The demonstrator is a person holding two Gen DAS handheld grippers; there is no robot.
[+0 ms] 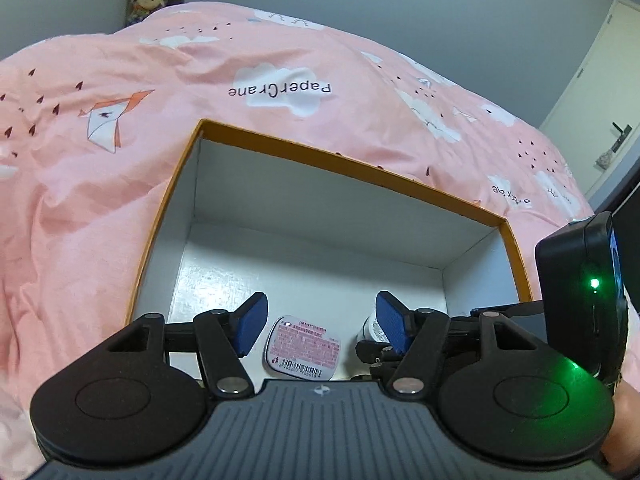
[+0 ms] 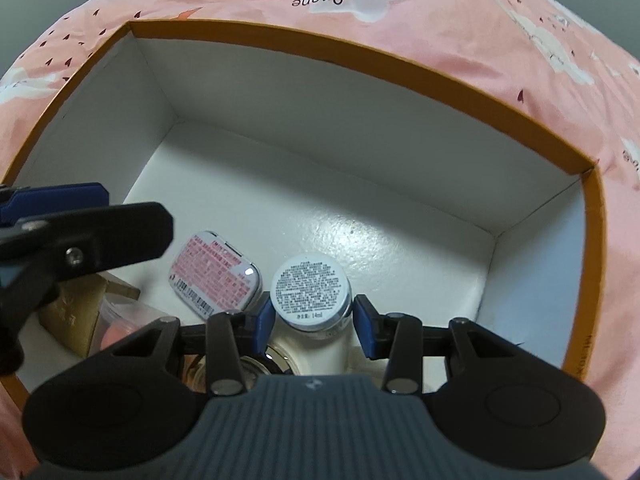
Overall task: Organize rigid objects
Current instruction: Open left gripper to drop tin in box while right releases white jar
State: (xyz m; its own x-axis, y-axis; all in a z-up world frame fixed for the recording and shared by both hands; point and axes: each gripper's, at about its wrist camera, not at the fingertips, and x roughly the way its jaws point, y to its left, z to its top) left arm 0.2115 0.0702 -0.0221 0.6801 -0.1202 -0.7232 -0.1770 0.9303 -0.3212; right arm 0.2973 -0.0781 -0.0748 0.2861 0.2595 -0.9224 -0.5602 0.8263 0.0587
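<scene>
Rigid objects sit gathered in an orange-rimmed box (image 2: 404, 65) with white inner walls, which rests on a bed covered by a pink quilt (image 1: 100, 208) printed with clouds and paper cranes (the words "PaperCrane" read upside down in both views). Inside, at the near end of the box floor, a small rounded tin (image 2: 216, 276) with a pink label and barcode lies flat, just beside a round white jar (image 2: 310, 290) whose printed base faces up. The right claw (image 2: 314, 318) has its blue pads on either side of this jar, close to it or just touching; whether it truly grips cannot be told. The left claw (image 1: 320, 326) hangs wide open above the tin, holding nothing. A tan carton (image 2: 74, 314) and a clear container with something pink inside lie at the near left corner.
</scene>
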